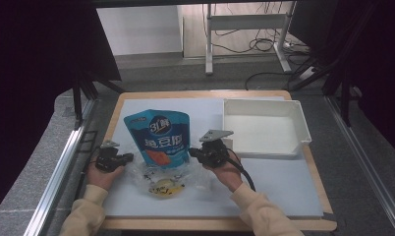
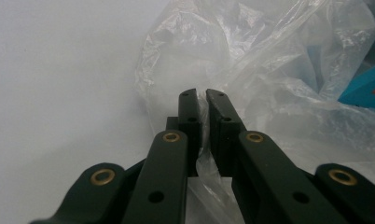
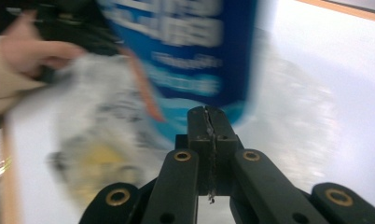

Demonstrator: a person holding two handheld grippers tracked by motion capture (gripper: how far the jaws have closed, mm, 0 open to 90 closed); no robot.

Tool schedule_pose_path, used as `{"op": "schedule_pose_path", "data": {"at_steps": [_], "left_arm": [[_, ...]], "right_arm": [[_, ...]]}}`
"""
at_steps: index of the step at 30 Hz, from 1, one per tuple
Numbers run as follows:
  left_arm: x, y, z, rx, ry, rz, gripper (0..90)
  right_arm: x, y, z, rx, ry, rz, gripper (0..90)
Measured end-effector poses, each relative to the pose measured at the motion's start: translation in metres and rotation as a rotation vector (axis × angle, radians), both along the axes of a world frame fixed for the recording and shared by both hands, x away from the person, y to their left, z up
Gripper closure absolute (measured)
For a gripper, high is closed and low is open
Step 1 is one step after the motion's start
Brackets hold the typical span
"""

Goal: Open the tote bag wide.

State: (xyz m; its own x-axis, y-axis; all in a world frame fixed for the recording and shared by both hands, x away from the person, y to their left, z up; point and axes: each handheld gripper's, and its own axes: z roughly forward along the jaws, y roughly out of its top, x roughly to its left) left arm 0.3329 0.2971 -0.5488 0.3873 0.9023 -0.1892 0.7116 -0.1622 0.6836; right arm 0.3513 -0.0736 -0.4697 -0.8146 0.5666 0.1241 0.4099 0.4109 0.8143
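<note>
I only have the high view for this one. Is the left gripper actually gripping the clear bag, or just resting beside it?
Observer: Gripping. In the left gripper view, the left gripper has its jaws closed on a fold of the clear bag.
Operator: And the right one?
Observer: The right gripper view shows the right gripper with its jaws pressed together, close in front of the blue pouch. I cannot tell whether any film is caught between them.
Operator: Is that view sharp?
Observer: No. The pouch and the bag are smeared by blur there, and only the jaws look crisp.
</note>
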Motion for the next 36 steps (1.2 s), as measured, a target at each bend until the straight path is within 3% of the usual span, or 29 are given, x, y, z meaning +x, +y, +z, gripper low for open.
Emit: {"op": "schedule_pose_path", "data": {"at_steps": [2,5,9,11,14,16,21,25,28,31,33,36], "left_arm": [[0.0,0.0,0.0,0.0,-0.001,0.001,85.3],[0.0,0.0,0.0,0.001,-0.002,0.001,85.3],[0.0,-0.001,0.0,0.006,-0.006,0.002,85.3],[0.0,-0.001,0.0,0.013,-0.009,0.007,85.3],[0.001,0.0,0.0,0.018,-0.012,0.02,85.3],[0.003,0.0,0.0,0.018,-0.014,0.027,85.2],[0.003,0.0,0.0,0.024,-0.02,0.034,85.0],[0.002,-0.001,0.0,0.033,-0.023,0.033,84.5],[0.002,-0.001,0.0,0.035,-0.026,0.028,84.5],[0.001,-0.001,0.0,0.033,-0.026,0.026,84.4],[0.001,-0.001,0.0,0.032,-0.026,0.025,84.4],[0.001,-0.001,0.0,0.032,-0.025,0.024,84.4]], "right_arm": [[0.009,-0.003,-0.006,-0.003,0.022,-0.028,88.9],[0.018,-0.001,-0.018,-0.043,0.016,-0.066,88.8],[0.032,0.008,-0.041,-0.066,0.058,-0.106,88.8],[0.038,0.011,-0.05,-0.104,0.041,-0.131,88.9],[0.046,0.012,-0.062,-0.125,0.061,-0.19,88.9],[0.047,0.014,-0.067,-0.157,0.04,-0.203,88.9],[0.046,0.013,-0.067,-0.185,-0.008,-0.235,88.9],[0.045,0.009,-0.067,-0.179,-0.004,-0.246,88.8],[0.039,0.008,-0.059,-0.143,-0.019,-0.222,88.8],[0.027,0.006,-0.035,-0.076,-0.029,-0.174,88.8],[0.016,0.005,-0.023,-0.057,-0.034,-0.133,88.8],[0.002,0.004,-0.023,-0.061,0.015,-0.072,88.9]]}}
